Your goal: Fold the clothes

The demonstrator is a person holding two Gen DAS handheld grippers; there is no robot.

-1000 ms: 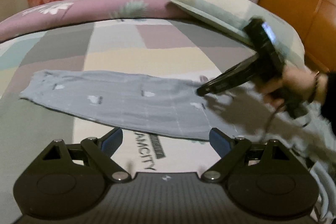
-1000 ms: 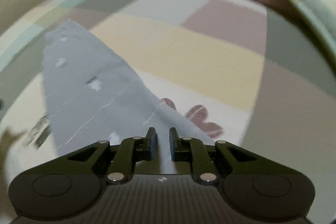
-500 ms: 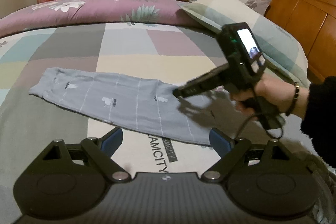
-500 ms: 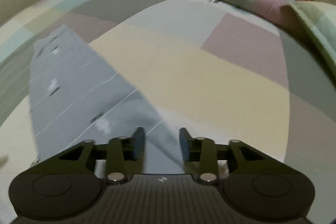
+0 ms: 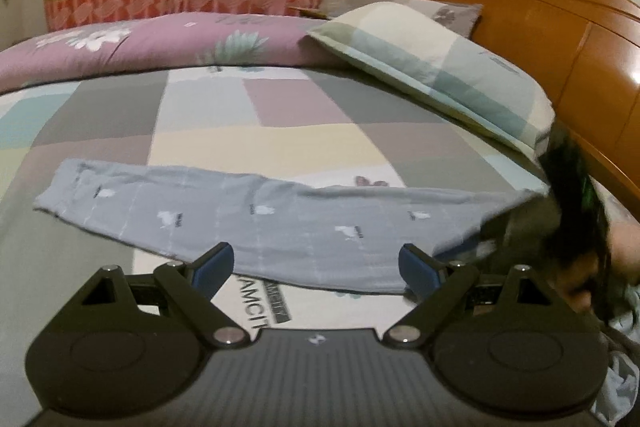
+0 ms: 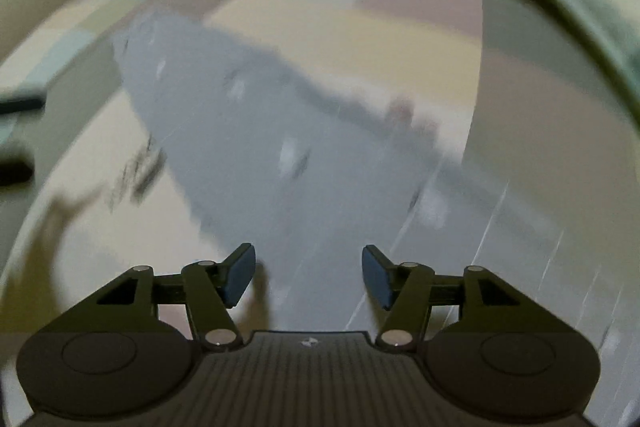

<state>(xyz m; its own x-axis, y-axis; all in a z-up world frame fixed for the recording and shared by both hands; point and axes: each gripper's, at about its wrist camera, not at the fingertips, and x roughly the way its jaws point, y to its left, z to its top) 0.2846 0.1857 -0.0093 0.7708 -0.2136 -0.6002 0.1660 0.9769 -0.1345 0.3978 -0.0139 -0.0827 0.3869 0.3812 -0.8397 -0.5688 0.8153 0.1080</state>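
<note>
Left wrist view: your left claw [image 5: 316, 267] hangs spread wide over the bed [image 5: 280, 131], holding nothing; the grey trousers [image 5: 256, 215] lie flat across the quilt just ahead.
Right wrist view: your right claw [image 6: 308, 275] gapes apart, empty, above the blurred trousers [image 6: 248, 147].

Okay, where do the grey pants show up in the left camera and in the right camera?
Left wrist: grey pants stretch across mid-frame, above the open left tool.
Right wrist: blurred, running from upper left down past the open right tool.
Shared landmark: the purple floral quilt along the bed's far edge.
</note>
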